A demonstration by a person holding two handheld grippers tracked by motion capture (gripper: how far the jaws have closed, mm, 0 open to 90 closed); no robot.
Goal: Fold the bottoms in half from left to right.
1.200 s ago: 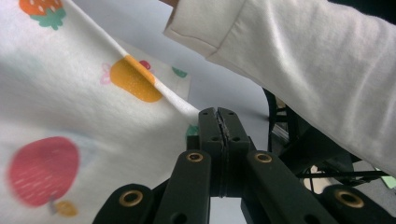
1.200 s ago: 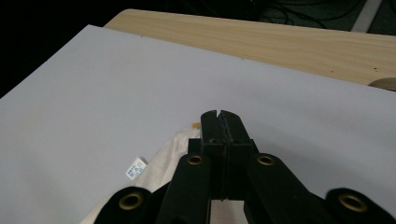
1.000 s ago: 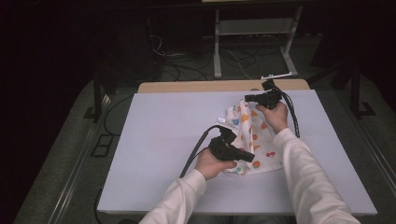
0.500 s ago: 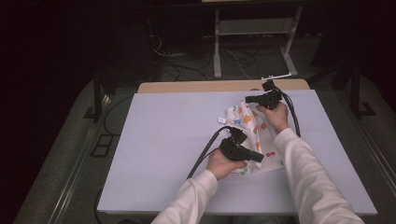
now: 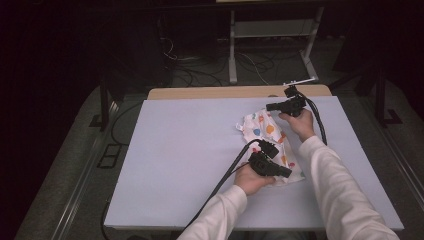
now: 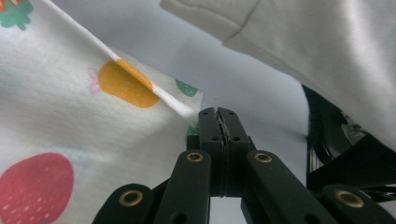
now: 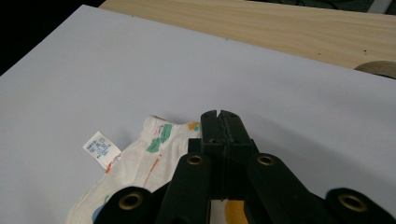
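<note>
A white cloth (image 5: pixel 267 132) printed with coloured fruit lies on the pale mat (image 5: pixel 190 150), right of centre. My left gripper (image 5: pixel 287 174) is at its near end with jaws pressed together. In the left gripper view the cloth (image 6: pixel 56 116) runs as a taut edge straight into the closed tips of that gripper (image 6: pixel 218 112). My right gripper (image 5: pixel 270 106) sits at the cloth's far end, also shut. In the right gripper view the hem of the cloth (image 7: pixel 140 158) meets the side of the right gripper (image 7: pixel 218 114), and a small white label (image 7: pixel 100 148) sticks out to the left.
Bare wood of the table (image 5: pixel 225 92) shows beyond the mat's far edge. A black cable (image 5: pixel 225 175) trails from the left gripper toward the near edge. A pale sleeve (image 6: pixel 327 46) hangs close above the left gripper. The mat's left half is bare.
My left hand has slid to the right along the cloth's near end and dropped a little. The right hand has stayed where it was.
</note>
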